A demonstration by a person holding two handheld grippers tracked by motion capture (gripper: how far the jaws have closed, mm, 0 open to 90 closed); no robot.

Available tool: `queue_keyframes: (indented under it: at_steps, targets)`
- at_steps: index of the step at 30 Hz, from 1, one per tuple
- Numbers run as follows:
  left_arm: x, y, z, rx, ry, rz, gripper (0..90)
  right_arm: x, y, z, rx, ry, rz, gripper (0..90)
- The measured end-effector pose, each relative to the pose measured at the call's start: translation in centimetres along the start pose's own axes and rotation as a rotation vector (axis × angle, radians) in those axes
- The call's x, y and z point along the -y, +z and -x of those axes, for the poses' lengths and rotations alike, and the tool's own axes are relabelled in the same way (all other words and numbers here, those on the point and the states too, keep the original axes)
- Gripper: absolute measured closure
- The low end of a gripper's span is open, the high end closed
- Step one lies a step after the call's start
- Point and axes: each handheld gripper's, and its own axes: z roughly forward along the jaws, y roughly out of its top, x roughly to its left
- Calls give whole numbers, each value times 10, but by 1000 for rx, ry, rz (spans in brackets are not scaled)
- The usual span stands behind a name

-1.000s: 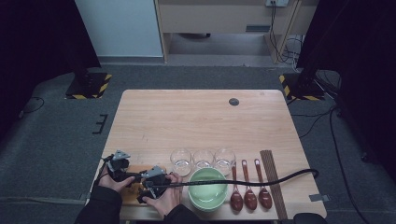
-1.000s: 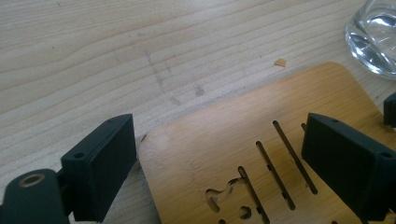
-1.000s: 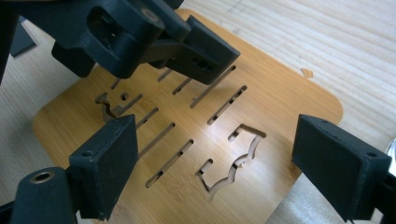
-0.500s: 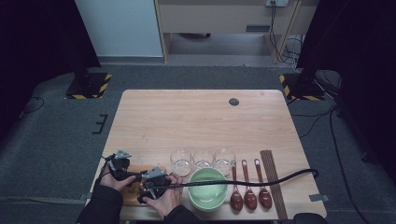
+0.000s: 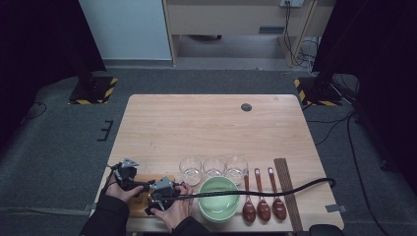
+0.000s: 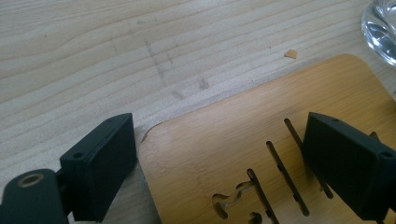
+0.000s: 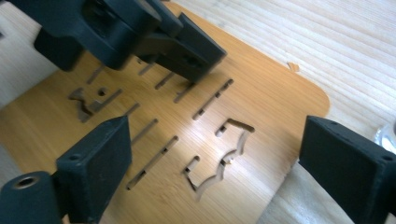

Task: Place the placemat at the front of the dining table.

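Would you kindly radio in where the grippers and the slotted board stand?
Left gripper open, jaws astride the bamboo board. Right gripper open over it, jaws just widened, nothing gripped. Board flat on table. Glass close by.

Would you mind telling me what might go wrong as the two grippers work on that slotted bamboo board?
1. Both the left gripper and right gripper stand open over the thin, flat bamboo board, so a pinch may slip.
2. The nearest glass stands close beside the board; sliding it could knock the glass.
3. The grippers crowd together and may collide.
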Motion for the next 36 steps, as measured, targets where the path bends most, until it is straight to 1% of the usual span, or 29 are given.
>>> queue_keyframes:
  at_steps: [2,4,6,14,15,19,20,25,27,31,33,36]
  targets:
    - [1,0,0,-4,-4,1,89,0,1,1,-8,12,-7,65]
    - [1,0,1,-6,-4,-1,86,0,1,1,-6,11,-6,65]
    - [1,0,1,-8,-5,0,86,0,1,0,-7,29,-8,62]
    - [0,1,2,-16,-17,1,78,-1,3,-1,7,45,-20,44]
    - [0,1,2,-17,-17,1,78,-1,3,-1,9,56,-23,38]
    - [0,1,3,-16,-18,2,80,0,7,-1,17,66,-16,14]
    - [0,0,2,-15,-18,2,82,0,7,0,14,82,-22,12]
    - [0,0,2,-9,-12,1,86,0,7,0,13,76,-22,16]
    - [0,0,2,-4,-8,0,92,0,6,-1,17,57,-12,24]
    - [-1,0,2,-5,-8,-3,112,1,5,-1,21,59,-15,33]
    - [-1,-2,2,-4,-14,-4,143,0,5,-1,17,62,-17,63]
    - [-1,-1,2,-7,-14,-6,143,-1,4,-1,19,65,-21,64]
